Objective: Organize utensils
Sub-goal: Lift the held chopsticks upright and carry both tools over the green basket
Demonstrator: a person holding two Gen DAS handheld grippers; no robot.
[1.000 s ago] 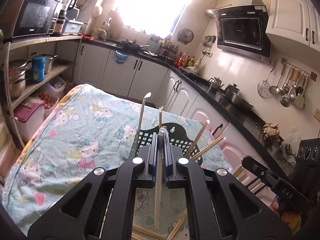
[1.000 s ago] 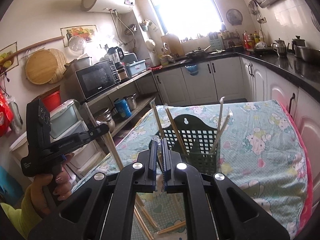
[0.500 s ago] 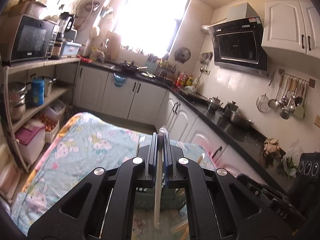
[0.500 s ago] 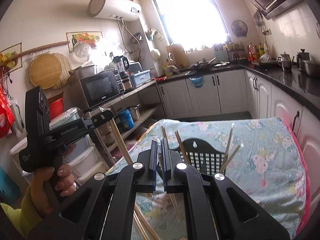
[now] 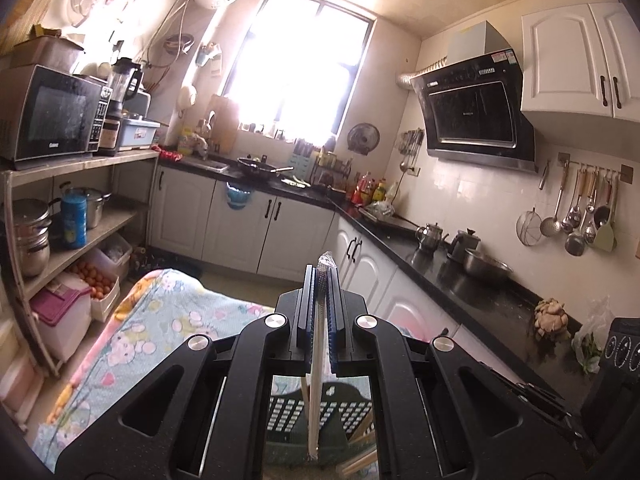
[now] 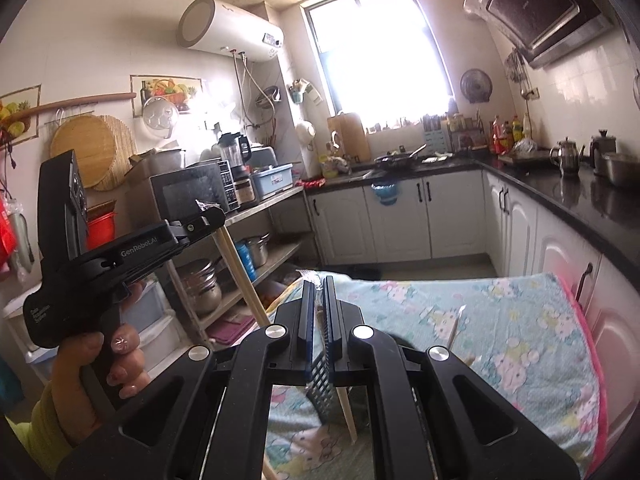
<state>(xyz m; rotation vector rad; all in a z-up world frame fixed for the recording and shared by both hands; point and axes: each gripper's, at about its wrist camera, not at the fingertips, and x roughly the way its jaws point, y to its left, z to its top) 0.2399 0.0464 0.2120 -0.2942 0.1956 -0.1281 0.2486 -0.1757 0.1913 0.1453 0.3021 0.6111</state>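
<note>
Wood in our left tongs: our left tongs (image 5: 322,316) are closed on a pale chopstick in a clear plastic sleeve (image 5: 316,392), which hangs down steeply below the pads.
Wood in our right tongs: our right tongs (image 6: 319,320) are clamped on a second light wooden chopstick (image 6: 345,412), gripped near its top end, its long tail slanting down.
Utensil holder: the dark green slotted plastic utensil basket (image 5: 320,412) sits on the surface under the cartoon-print light blue cloth (image 6: 500,320), directly below both sets of tongs; more chopsticks already lean in it.
Left hand: seen from the right wrist camera, the person's hand (image 6: 100,364) grips the left tool's handle, well above the cloth.
Step in hand: we judge both sticks are raised over the basket, ready to go in.
Risk, slip: each stick is pinched near one end, so it could swivel or slide out, more so in the slick sleeve.
Risk, miss: the lower tips are probably close to the basket rim, though our tool bodies hide them; a tilted stick could catch the rim or the leaning sticks and tip the light basket.
</note>
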